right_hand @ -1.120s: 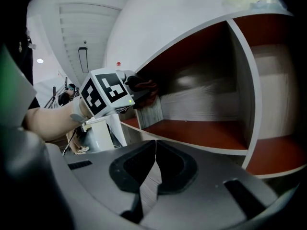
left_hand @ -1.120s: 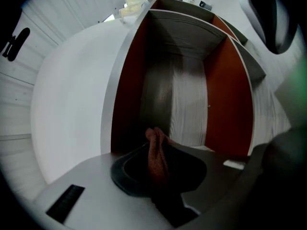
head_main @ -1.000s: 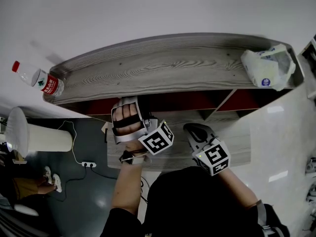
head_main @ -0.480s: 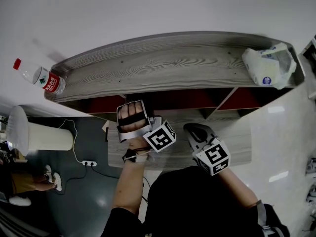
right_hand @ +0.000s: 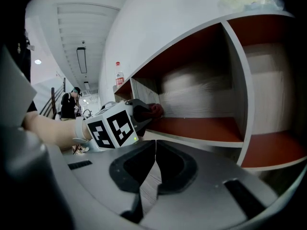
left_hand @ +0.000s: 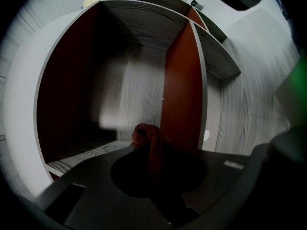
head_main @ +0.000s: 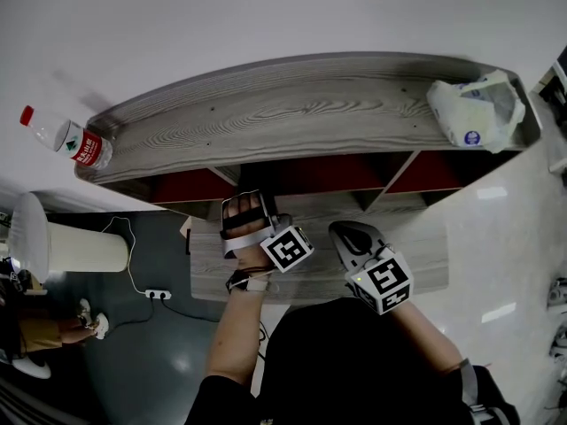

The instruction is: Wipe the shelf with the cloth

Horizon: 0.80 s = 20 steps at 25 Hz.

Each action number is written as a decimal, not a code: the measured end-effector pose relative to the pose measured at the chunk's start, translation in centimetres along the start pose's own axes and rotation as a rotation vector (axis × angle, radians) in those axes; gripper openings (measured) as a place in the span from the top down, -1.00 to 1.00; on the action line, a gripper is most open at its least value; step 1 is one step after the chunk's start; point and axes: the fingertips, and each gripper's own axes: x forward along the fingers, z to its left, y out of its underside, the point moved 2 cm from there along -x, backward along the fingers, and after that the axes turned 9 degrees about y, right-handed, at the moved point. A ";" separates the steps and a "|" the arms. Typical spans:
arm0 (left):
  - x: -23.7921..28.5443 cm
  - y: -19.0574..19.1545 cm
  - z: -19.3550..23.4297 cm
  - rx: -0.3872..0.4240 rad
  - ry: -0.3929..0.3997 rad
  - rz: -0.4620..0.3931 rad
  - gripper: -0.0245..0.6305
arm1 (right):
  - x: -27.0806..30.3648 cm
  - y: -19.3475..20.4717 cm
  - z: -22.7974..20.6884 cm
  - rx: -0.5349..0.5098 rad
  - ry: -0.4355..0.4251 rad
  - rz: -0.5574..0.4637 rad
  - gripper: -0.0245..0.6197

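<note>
The left gripper (right_hand: 147, 112), jaws clenched on the red cloth (left_hand: 146, 137), has dropped from the shelf's (head_main: 292, 118) top board to the compartment mouth at centre frame, so wiping inside seems next, while the right gripper (right_hand: 154, 169) waits closed, empty.

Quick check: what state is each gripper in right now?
Left gripper: closed on the red cloth.
Right gripper: closed, holding nothing.

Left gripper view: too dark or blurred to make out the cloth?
Left gripper view: foreground underexposed, but the cloth shows dimly between the jaws; the shelf behind is smeared. Right gripper view: brighter, cloth clear. Head view: fisheye bows the shelf.
</note>
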 end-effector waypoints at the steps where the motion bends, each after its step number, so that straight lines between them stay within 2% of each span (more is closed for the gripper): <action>1: 0.0 0.0 -0.2 -0.006 0.008 -0.002 0.73 | -0.1 0.0 -0.1 0.000 0.003 0.000 0.93; 4: -0.3 -0.4 -0.4 -0.049 0.023 -0.029 0.73 | -0.4 0.1 -0.3 0.001 0.013 0.001 0.93; 8: -1.2 -1.7 1.1 -0.127 -0.021 -0.089 0.73 | -1.0 0.1 -1.1 0.005 0.034 -0.004 0.93; 14: -2.1 -5.8 3.6 -0.138 -0.099 -0.171 0.73 | -2.2 0.2 -2.5 0.017 0.074 -0.013 0.93; 20: -0.4 -7.6 5.9 -0.135 -0.149 -0.147 0.73 | -3.5 0.4 -4.3 0.031 0.114 -0.018 0.93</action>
